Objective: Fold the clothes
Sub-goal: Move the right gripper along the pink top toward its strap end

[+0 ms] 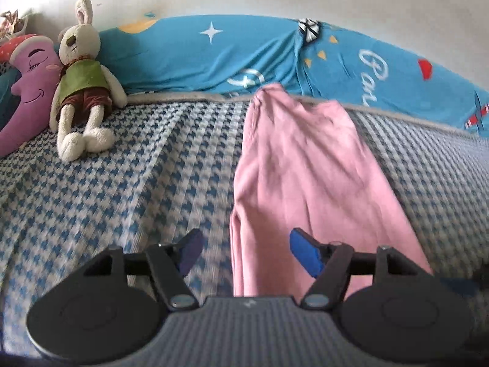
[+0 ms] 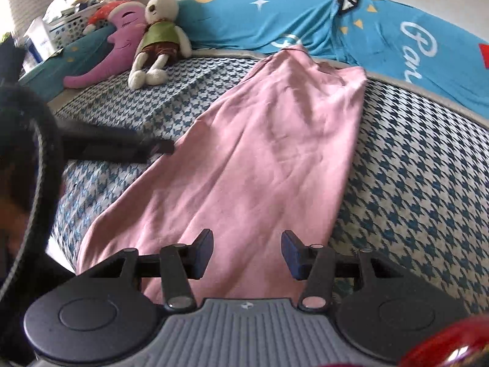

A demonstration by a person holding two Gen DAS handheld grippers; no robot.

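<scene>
**Ana:** Pink cloth, that is the garment (image 2: 250,165); it lies stretched lengthwise on the bed (image 2: 428,183), over the blue-and-white houndstooth cover, its far end reaching the blue star-print quilt (image 2: 382,27).

**Ben:** And the left hand-held gripper (image 1: 246,252)?

**Ana:** Its jaws stand wide apart with nothing between them, hovering over the garment's (image 1: 305,168) near left edge; one blue pad is above the pink cloth, the other above the cover.

**Ben:** The right hand-held gripper (image 2: 246,253)?

**Ana:** Also spread wide and holding nothing, above the garment's near end.

**Ben:** Anything else on the bed (image 1: 122,183)?

**Ana:** A plush rabbit (image 1: 81,82) in a green vest, touching a purple moon pillow (image 1: 27,91), well apart from the garment.
</scene>
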